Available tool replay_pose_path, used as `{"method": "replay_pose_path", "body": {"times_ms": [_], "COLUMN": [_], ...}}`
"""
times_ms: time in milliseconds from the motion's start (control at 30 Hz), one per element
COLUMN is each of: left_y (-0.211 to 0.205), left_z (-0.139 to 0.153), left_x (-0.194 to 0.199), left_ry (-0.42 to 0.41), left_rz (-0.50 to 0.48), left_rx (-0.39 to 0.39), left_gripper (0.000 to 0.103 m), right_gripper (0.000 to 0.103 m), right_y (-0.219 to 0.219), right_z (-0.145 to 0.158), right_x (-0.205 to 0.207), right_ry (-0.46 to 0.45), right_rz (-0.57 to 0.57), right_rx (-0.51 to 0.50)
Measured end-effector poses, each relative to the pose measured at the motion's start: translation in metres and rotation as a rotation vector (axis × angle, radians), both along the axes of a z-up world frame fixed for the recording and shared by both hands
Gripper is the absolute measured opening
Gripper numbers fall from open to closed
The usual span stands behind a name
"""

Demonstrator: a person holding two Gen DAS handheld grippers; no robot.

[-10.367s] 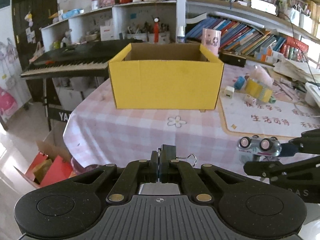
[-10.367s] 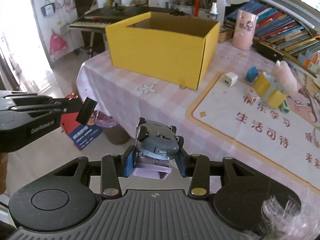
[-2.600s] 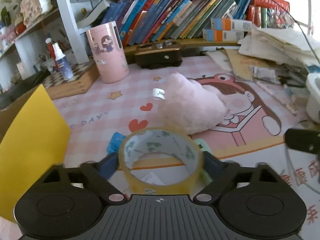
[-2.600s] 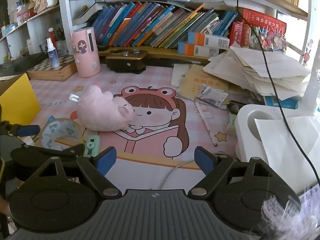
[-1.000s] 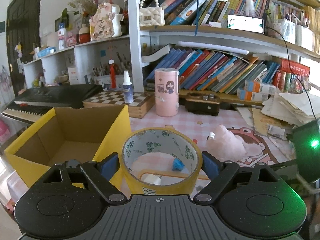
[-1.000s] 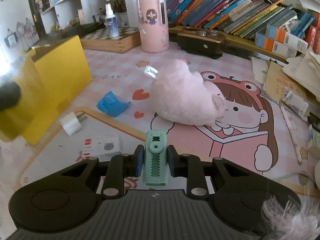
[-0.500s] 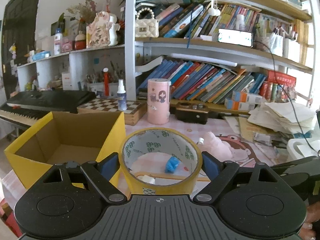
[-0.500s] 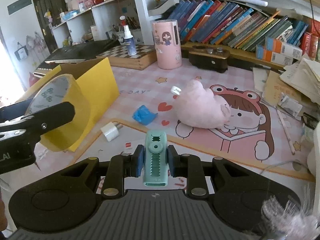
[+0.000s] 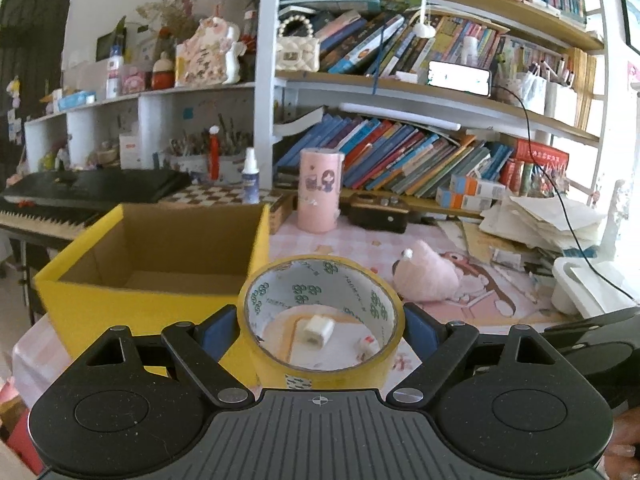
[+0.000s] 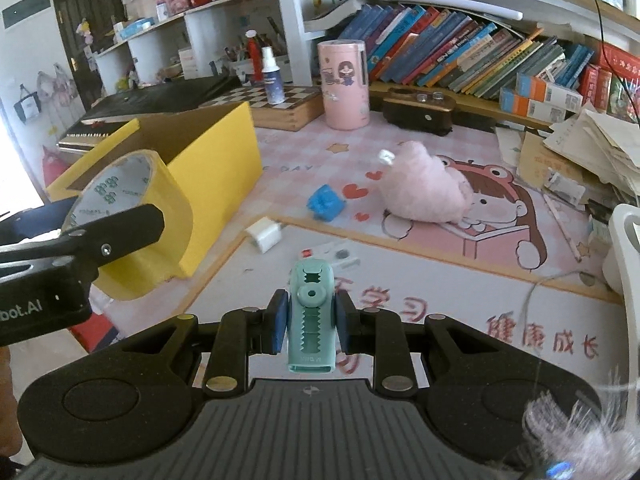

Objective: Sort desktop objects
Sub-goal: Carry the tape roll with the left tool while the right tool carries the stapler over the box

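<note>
Ahead of your right gripper [image 10: 309, 320], the table [image 10: 420, 276] carries a charger [image 10: 265, 234] and blue wad [image 10: 326, 202]. To its left sits the yellow box [image 10: 212, 172].

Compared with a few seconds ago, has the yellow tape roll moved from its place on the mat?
Yes. The tape roll, then lying on the mat near the pink plush toy, is now lifted in the left gripper, beside the yellow box.
</note>
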State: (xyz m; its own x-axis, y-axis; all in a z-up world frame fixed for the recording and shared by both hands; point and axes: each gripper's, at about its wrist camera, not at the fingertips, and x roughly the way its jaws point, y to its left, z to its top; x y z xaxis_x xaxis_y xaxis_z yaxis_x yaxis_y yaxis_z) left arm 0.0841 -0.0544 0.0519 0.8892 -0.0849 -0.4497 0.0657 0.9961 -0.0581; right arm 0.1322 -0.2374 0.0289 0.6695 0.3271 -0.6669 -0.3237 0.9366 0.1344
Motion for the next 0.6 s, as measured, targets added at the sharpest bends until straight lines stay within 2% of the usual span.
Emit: {"method": "replay_pose_path", "body": {"times_ms": [600], "left_y": [0.073], "left_z": [-0.008], "left_x": [-0.068], "left_ry": [0.041], "left_rz": [0.013], "left_rx": [0.009], "left_gripper": [0.088], "right_gripper": [0.023], "right_y": [0.076], "right_z": [0.0], "right_x": [-0.083], "right_ry": [0.001], "right_rz": [0.013], "right_rx": [-0.008]}}
